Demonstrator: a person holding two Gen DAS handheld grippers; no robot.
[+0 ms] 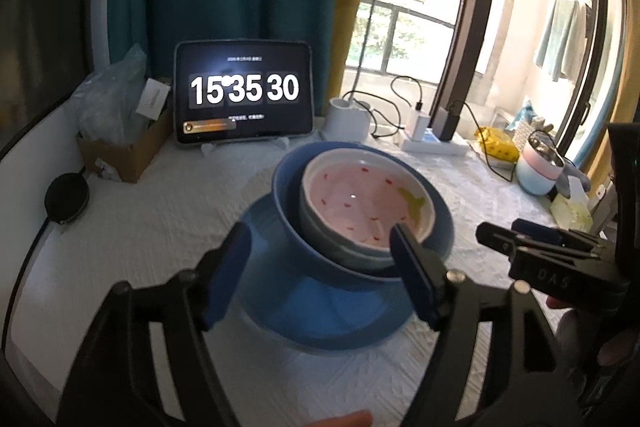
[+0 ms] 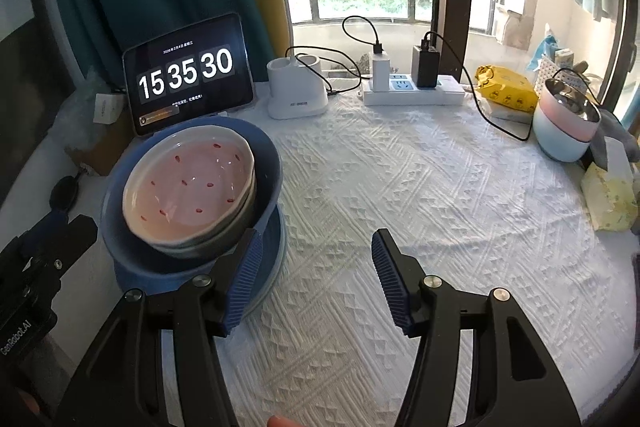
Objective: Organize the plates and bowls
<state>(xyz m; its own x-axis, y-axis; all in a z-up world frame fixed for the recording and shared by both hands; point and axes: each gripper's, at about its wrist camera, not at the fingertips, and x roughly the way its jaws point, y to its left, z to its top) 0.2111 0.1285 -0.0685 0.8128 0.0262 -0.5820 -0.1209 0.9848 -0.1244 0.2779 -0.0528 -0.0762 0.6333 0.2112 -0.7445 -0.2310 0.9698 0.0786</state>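
A stack stands on the white tablecloth: a blue plate [image 1: 320,311] at the bottom, a blue bowl [image 1: 286,195] on it, and a pale bowl with a pink, red-speckled inside [image 1: 360,203] tilted in the blue bowl. My left gripper [image 1: 320,267] is open just in front of the stack, and its right finger [image 1: 412,279] overlaps the bowls' near rim. In the right wrist view the blue plate [image 2: 276,251], blue bowl [image 2: 268,155] and pink bowl [image 2: 188,183] sit at the left. My right gripper [image 2: 316,267] is open over bare cloth beside them and holds nothing.
A tablet showing a clock [image 2: 186,73] stands behind the stack, with a lamp base [image 2: 296,91] and a power strip with chargers [image 2: 414,91] further right. A pink-and-blue pot [image 2: 566,123], a yellow packet [image 2: 506,91] and tissues [image 2: 612,195] line the right edge. A cardboard box [image 1: 120,151] sits at the left.
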